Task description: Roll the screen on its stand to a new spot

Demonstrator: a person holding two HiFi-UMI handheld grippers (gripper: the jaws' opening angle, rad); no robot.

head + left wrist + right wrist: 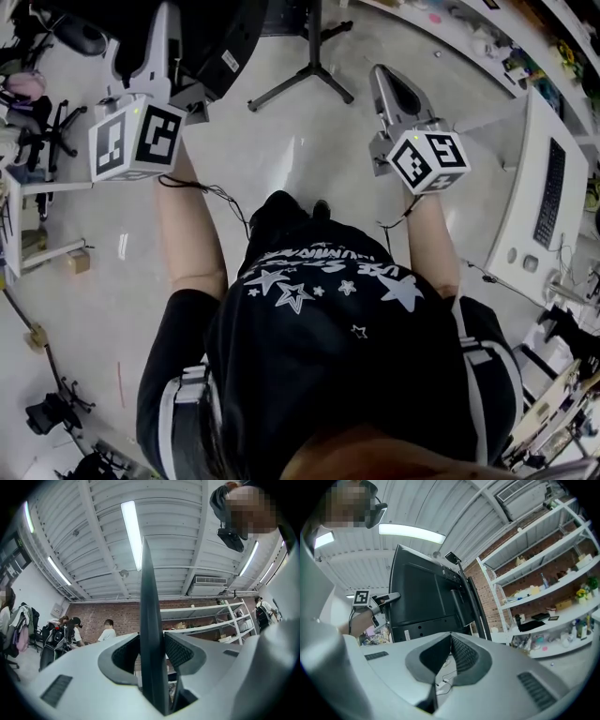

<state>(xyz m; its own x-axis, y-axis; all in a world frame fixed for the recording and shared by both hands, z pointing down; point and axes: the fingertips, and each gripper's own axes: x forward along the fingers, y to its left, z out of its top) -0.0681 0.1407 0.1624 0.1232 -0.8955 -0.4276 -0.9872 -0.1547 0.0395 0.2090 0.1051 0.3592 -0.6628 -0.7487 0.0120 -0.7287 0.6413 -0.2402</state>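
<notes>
The left claw (151, 637) is clamped on the screen (423, 597). In the left gripper view the screen's thin dark edge stands upright between the two jaws, with a ribbed pad (177, 649) pressed against it on each side. That edge runs up from the claw toward the ceiling light (131, 531). Beyond the claw, to its left, is a brick wall (117, 613) with a few people (108, 631) in front of it.

The right claw (450, 637) is closed on nothing: its jaws meet at the tips with no thing between them. It is apart from the screen, whose black back panel lies ahead of it and to its left. The post of the stand (468, 603) is fixed to that back and rises straight ahead of this claw. To the right of the claw are white shelves (543, 564) stocked with small items. At the far edge of the screen, left of the right claw, the other claw shows with its marker cube (361, 597).

From the head view, both arms reach forward over a pale floor (309, 159). The feet of the stand (314, 67) spread on the floor between the two claws. A white bench (525, 234) with a keyboard (551, 192) lies out to the right of the right claw. A thin cable (211, 192) trails behind the left claw.
</notes>
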